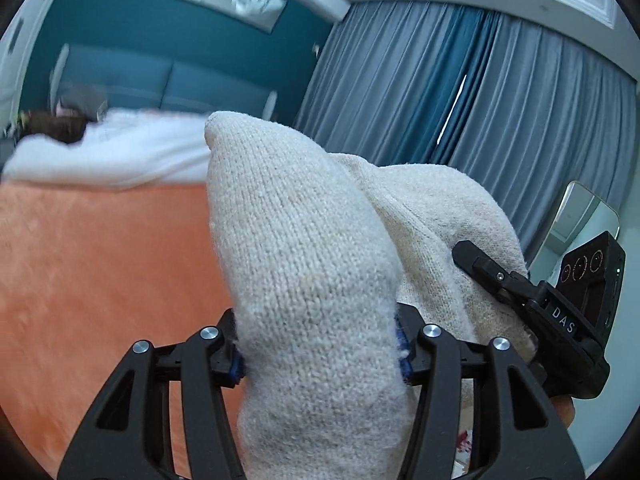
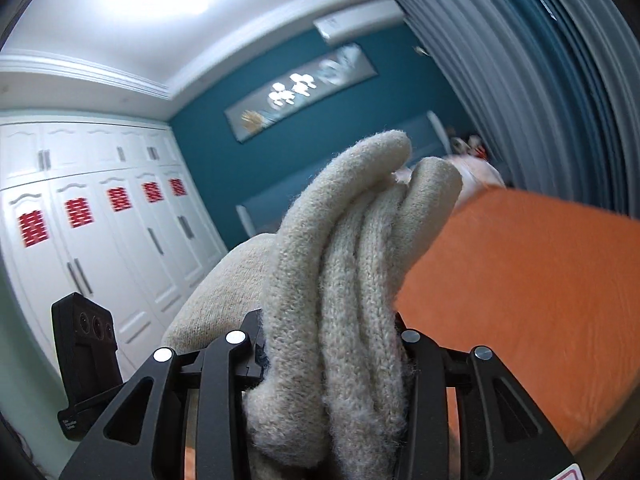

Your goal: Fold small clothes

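Knitted beige garment [image 1: 316, 280] is raised above the orange bedspread [image 1: 100, 272], clamped between the left gripper [image 1: 320, 354] jaws, its bunched folds pinched in the right gripper [image 2: 328, 360]

We read "DAS" in pale letters on the black body of the right tool [image 1: 568, 320]. Red double-happiness signs [image 2: 34, 229] mark the white wardrobe doors [image 2: 132, 248]. The left tool's [image 2: 86, 364] small label is illegible.

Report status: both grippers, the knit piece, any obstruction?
Left gripper shut on beige knit garment. Right gripper shut on a bunched fold of it. Garment raised above orange bedspread. Nothing in the way.
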